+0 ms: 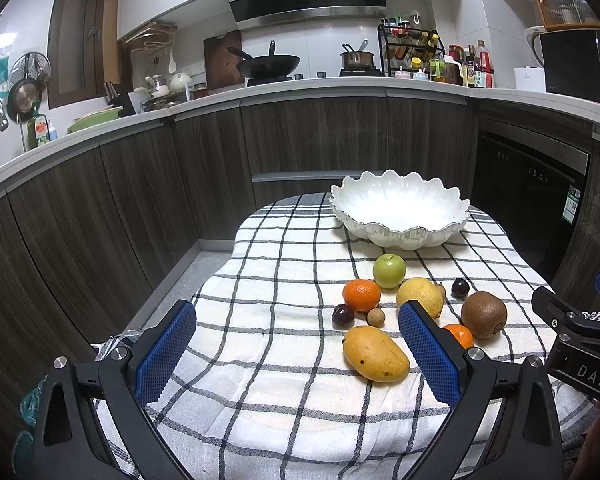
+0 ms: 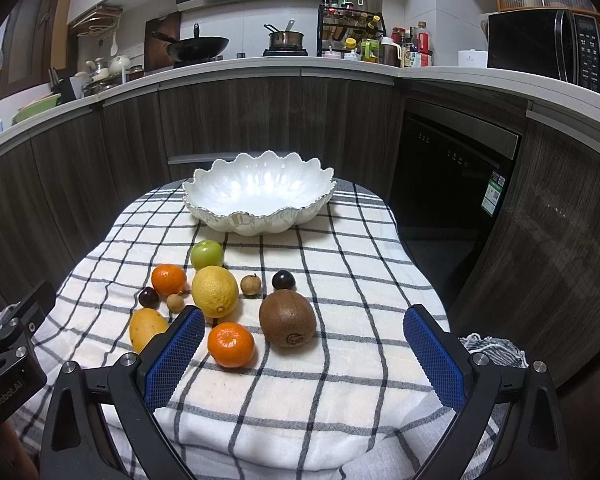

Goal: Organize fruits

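Well, from the left wrist view the left gripper (image 1: 296, 348) stands with jaws wide apart over the checked cloth (image 1: 284, 272), holding nothing. Beyond it lie one mango (image 1: 375, 354), one lemon (image 1: 419, 297), one green apple (image 1: 389, 271), one kiwi (image 1: 483, 314), two oranges — the far one (image 1: 361, 295) whole, the near one (image 1: 459, 335) half hidden by a finger — and two dark plums (image 1: 343, 315). One longan (image 1: 376, 317) shows clearly; a second peeks from behind the lemon. The white scalloped bowl (image 1: 399, 210) sits far, empty.

The right wrist view shows the right gripper (image 2: 304, 354) likewise spread and empty, the near orange (image 2: 231, 344) whole, and both longans (image 2: 251, 284) — with bare cloth along the right edge.
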